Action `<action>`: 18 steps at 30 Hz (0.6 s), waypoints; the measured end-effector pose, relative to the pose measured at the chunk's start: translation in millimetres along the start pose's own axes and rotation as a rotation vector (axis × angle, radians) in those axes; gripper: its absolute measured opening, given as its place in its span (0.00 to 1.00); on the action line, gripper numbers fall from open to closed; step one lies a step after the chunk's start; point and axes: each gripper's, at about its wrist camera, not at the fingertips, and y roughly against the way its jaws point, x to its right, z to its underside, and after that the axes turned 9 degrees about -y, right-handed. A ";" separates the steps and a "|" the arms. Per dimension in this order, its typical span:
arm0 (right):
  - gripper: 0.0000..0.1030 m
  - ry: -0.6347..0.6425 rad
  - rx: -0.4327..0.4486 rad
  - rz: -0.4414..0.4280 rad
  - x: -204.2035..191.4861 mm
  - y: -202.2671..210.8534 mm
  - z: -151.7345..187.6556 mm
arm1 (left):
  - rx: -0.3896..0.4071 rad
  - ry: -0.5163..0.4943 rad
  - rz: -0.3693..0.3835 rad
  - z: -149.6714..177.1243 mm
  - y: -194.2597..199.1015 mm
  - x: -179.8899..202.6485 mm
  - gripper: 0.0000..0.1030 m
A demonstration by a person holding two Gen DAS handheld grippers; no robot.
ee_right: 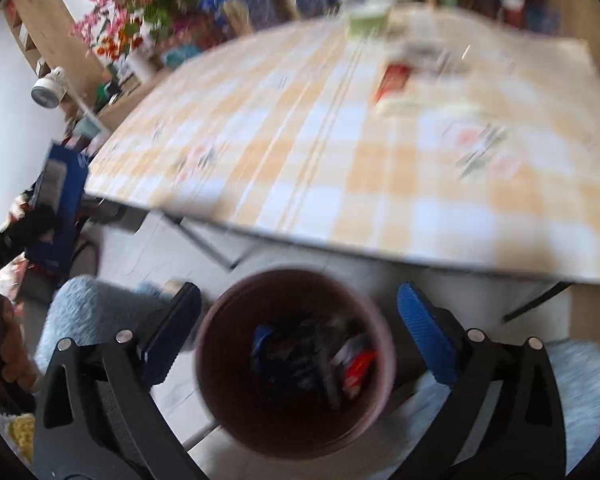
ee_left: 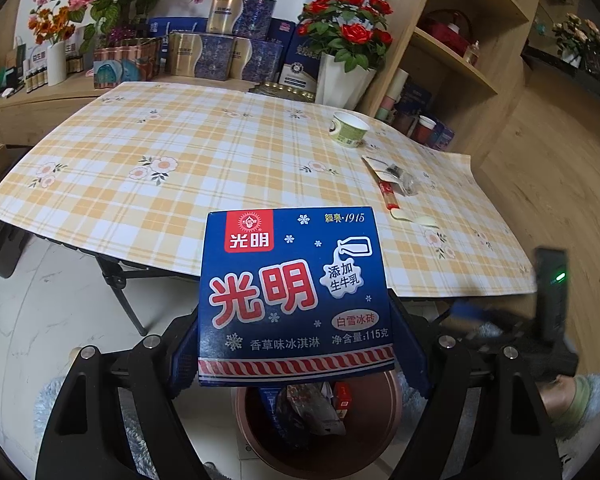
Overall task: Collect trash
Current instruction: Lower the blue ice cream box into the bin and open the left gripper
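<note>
Above round brown bin, left hand-held gripper clamping glossy blue carton, right hand-held gripper wide, empty

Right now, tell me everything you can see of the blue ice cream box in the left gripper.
The blue ice cream box is a flat cardboard carton, printed with red-and-white Chinese characters, snowflakes, a milk bottle and a red-white striped band along its lower edge. It looks intact and closed. It stands upright, face to the camera, clamped at both side edges between the left gripper's blue pads, directly above the brown bin of wrappers.
</note>
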 end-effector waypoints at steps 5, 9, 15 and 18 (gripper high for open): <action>0.94 0.043 0.227 0.135 19.1 32.6 -7.8 | -0.006 -0.105 0.020 4.3 -10.4 16.7 0.76; 0.94 0.003 0.361 0.271 45.2 47.9 -9.3 | -0.041 -0.194 0.027 14.6 -27.7 30.4 0.76; 0.94 -0.117 0.347 0.307 74.3 43.8 -9.2 | -0.103 -0.232 0.078 33.1 -54.2 39.6 0.76; 0.94 -0.107 0.340 0.312 68.0 37.6 -5.5 | -0.154 -0.243 0.099 42.2 -69.0 44.1 0.76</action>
